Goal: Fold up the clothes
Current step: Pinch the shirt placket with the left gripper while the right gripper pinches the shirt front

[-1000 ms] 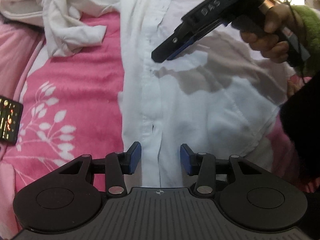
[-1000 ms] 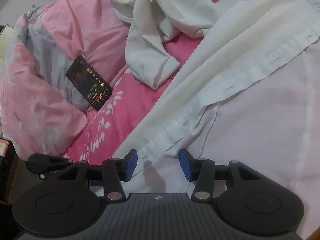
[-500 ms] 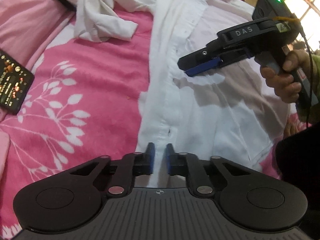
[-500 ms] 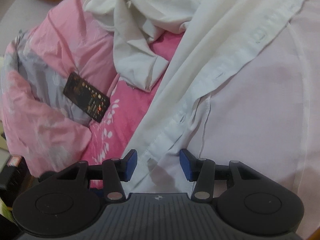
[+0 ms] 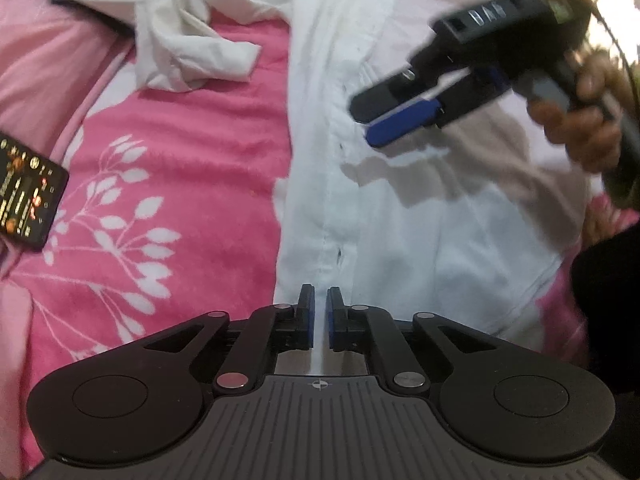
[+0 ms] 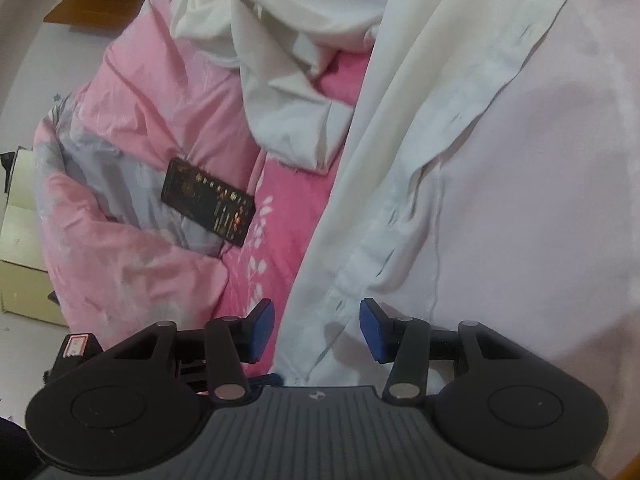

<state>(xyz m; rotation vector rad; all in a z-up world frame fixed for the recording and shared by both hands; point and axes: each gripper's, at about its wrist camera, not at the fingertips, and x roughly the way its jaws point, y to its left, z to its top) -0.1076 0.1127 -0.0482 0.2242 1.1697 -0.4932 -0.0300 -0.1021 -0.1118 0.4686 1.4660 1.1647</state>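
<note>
Readable text: "DAS", blurred, on the body of my right gripper point(image 5: 394, 120) in the left wrist view. Print on the black card point(image 6: 209, 201) and the red-white label point(image 6: 74, 345) too small to read.

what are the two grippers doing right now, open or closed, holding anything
left gripper: just closed on the white shirt's button placket.
right gripper: open, holding nothing.

The left hand-held gripper point(image 5: 319, 322) hides the shirt point(image 5: 420, 216) hem beneath its body, so whether its pads pinch cloth cannot be told. The right hand-held gripper point(image 5: 394, 120) is motion-blurred, its handle cut off at the edge. The phone point(image 5: 24, 192) is cropped, its screen unreadable.
</note>
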